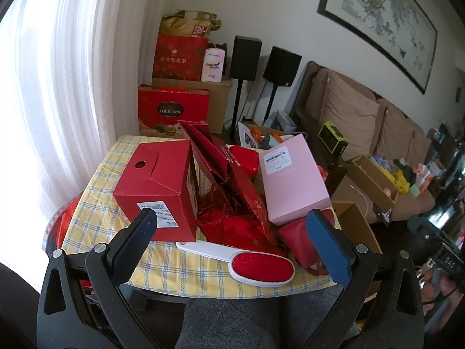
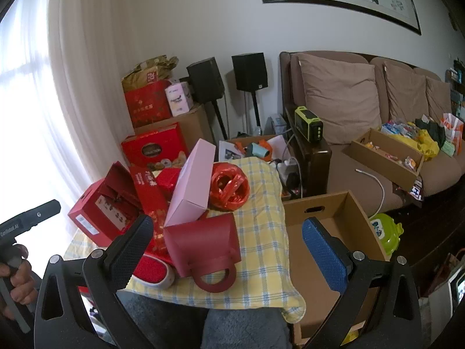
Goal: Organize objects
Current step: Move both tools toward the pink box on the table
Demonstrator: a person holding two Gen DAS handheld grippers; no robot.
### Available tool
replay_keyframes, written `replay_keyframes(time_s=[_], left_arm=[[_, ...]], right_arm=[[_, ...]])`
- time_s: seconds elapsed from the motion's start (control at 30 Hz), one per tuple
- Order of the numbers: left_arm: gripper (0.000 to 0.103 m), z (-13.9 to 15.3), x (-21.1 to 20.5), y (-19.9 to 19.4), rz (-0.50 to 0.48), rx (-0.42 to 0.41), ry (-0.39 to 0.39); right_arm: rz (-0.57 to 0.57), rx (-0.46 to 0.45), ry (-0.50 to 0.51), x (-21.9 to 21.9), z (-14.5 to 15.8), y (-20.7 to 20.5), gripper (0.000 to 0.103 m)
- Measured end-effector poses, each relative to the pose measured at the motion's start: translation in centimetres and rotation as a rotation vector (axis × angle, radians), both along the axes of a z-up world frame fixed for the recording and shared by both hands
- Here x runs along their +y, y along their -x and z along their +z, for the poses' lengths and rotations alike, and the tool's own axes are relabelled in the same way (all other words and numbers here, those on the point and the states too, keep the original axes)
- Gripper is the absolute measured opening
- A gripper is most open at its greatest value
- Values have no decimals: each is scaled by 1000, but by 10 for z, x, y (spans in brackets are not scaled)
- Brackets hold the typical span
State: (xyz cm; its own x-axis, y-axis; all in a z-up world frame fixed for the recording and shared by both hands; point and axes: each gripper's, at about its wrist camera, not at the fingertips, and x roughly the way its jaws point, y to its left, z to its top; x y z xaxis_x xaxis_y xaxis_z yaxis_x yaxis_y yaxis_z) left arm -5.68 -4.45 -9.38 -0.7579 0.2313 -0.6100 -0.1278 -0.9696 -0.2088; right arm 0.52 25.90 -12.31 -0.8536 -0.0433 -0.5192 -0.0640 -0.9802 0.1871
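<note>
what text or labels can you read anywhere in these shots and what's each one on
"COLLECTION": red gift box behind the table.
"GenRobot.AI": left gripper body, seen from the right wrist.
"20": gold bag on top of the stack.
Chinese characters on the red tea bag: too soft to read surely.
Barcode stickers on the red box and pink box: too small.

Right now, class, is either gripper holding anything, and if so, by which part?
Nothing is held. The left gripper and the right gripper are both open, short of the things on the table.
</note>
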Motion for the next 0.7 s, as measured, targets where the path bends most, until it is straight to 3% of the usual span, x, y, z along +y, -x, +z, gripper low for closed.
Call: replay_keyframes(time_s=[0.17, 0.3, 0.53, 0.7], left_arm=[[102, -5, -1, 3, -10, -2, -17], [102, -18, 0, 12, 15, -48, -9], [102, -32, -9, 18, 32, -84, -84], [102, -35, -9, 20, 34, -88, -93]], right_arm=[[15, -12, 25, 0, -6, 3, 103], [25, -34, 60, 2, -12, 7, 103], [26, -38, 72, 6, -12, 6, 103], [26, -108, 114, 11, -25, 23, 103]])
